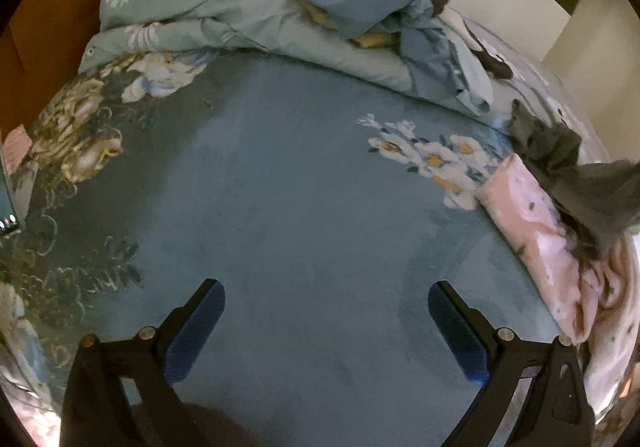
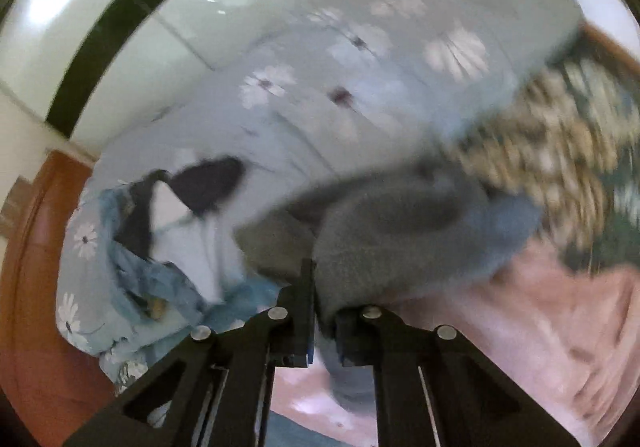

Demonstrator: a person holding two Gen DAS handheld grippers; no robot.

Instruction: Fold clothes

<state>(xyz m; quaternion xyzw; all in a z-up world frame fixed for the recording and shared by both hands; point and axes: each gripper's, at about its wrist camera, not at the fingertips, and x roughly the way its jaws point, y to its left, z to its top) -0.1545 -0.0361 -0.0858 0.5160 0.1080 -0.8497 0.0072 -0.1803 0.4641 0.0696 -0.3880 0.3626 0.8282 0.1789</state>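
One grey garment (image 2: 400,231), two tools (image 1: 326,327) (image 2: 323,311)

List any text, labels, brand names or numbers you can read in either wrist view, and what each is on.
None readable in either view.
Grey garment in the right gripper: blurred, no tag or print visible.
Pink garment: floral pattern only.
Bed sheet below the open left gripper: flowers, no lettering.

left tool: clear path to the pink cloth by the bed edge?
Probably yes. The left tool is open over bare sheet; the pink cloth lies to its right, its far part under the grey garment.
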